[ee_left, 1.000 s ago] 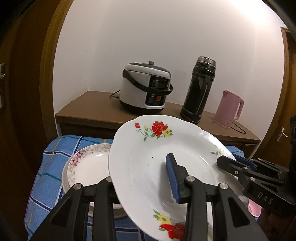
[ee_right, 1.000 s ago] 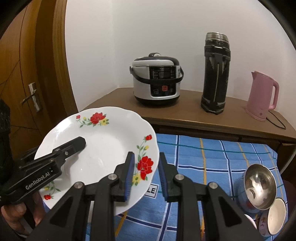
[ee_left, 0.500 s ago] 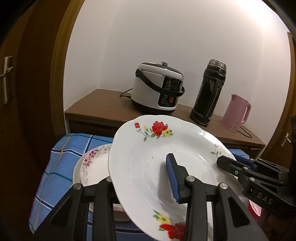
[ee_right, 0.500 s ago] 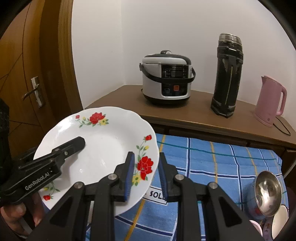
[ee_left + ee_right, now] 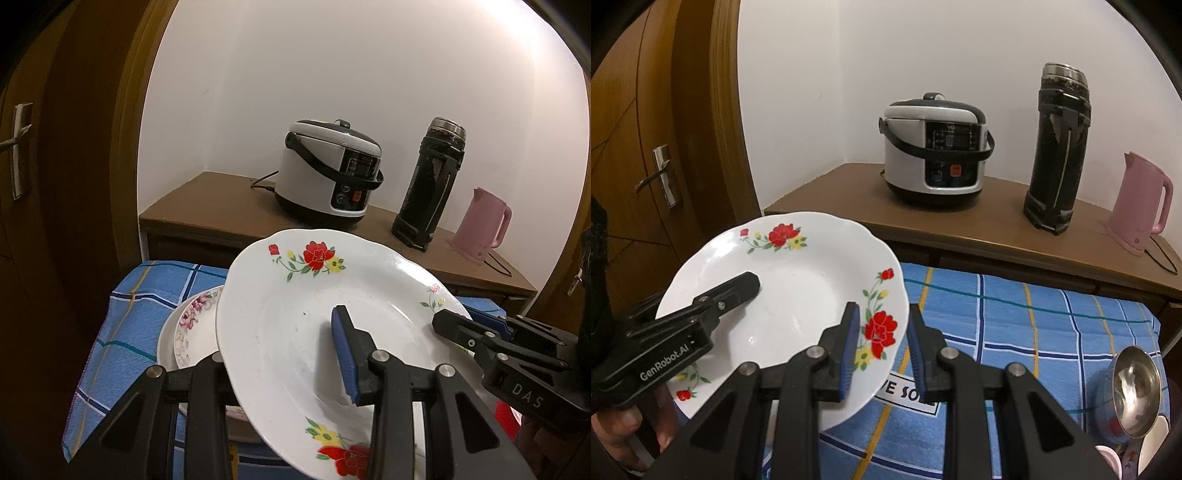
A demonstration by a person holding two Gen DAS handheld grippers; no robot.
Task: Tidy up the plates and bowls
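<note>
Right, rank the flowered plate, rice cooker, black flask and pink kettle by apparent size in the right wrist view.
1. Flowered plate, though it is nearest the camera, which inflates it.
2. Rice cooker.
3. Black flask.
4. Pink kettle, smallest.

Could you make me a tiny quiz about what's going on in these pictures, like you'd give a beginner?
1. True or false: only one gripper holds the red-flowered plate.
2. What lies on the blue checked cloth under the raised plate's left edge? A) a stack of plates with pink flowers B) a metal bowl C) a kettle
3. Name the three things on the brown sideboard.

Key
1. False: the left gripper and the right gripper each clamp its rim.
2. A, the pink-flowered plates.
3. A rice cooker, a black flask and a pink kettle.
</note>
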